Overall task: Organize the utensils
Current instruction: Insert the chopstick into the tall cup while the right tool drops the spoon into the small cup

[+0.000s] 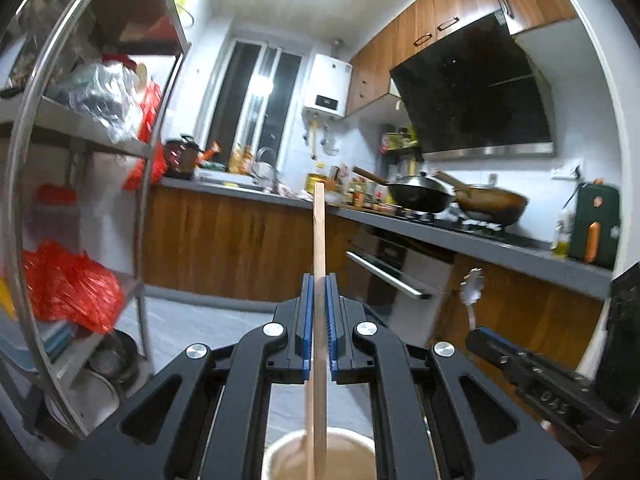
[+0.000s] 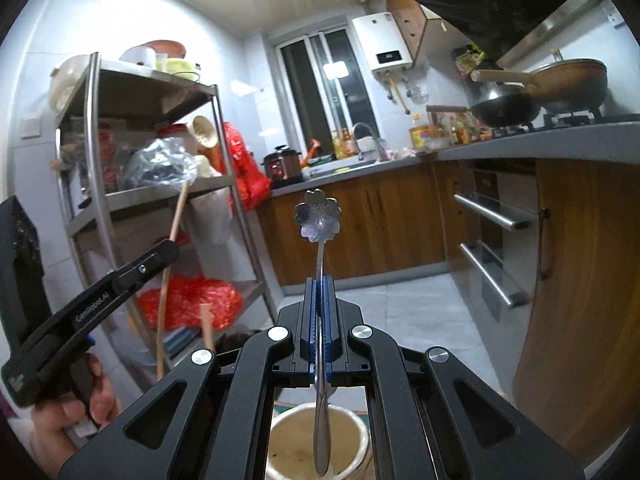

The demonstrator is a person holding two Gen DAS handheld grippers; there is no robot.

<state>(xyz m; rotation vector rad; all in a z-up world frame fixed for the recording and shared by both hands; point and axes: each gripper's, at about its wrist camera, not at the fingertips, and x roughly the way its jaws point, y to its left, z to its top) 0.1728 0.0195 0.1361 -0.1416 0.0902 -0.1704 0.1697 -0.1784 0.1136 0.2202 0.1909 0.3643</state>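
Note:
My left gripper is shut on a pair of wooden chopsticks that stick out forward, over a beige cup at the bottom edge of the left wrist view. My right gripper is shut on a metal spoon with a flower-shaped bowl; its handle hangs over the beige cup. In the left wrist view the right gripper and the spoon show low on the right. In the right wrist view the left gripper holds the chopsticks at the left, with a person's hand on its grip.
A steel shelf rack with bags and bowls stands at the left. A grey counter with wooden cabinets, a sink, woks and an oven front runs along the back and right. A curved metal rim arcs close to the left lens.

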